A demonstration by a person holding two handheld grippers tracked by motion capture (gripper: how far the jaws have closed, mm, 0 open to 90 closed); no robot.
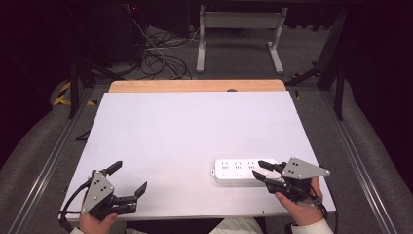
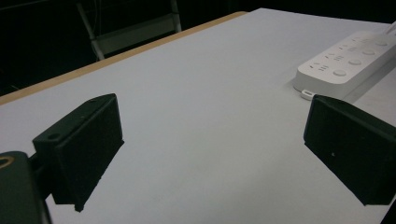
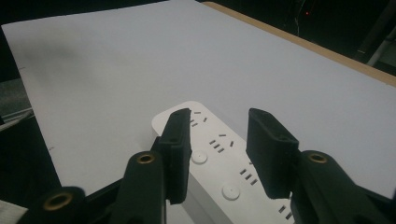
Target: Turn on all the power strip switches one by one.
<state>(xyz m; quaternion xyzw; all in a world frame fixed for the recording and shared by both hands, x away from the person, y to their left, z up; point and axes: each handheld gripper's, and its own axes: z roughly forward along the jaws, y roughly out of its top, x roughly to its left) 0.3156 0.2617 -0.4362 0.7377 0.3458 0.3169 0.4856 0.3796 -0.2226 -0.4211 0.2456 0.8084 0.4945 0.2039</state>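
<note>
On the white table (image 1: 195,126), a white power strip (image 1: 238,170) lies near my front right edge. I hold the right gripper (image 1: 263,171) spread astride its near end, jaws either side, apparently lining up a grasp. My left gripper (image 1: 130,179) waits wide open, empty, well apart.

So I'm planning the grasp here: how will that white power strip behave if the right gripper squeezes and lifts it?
The power strip looks like a rigid plastic block, so it should probably stay stiff. Its smooth, glossy shell may slip between the right gripper, whose jaws are open and straddle one end. Gripped at that end, the long body would likely sag or swing. Lying flat, it shouldn't roll.
</note>
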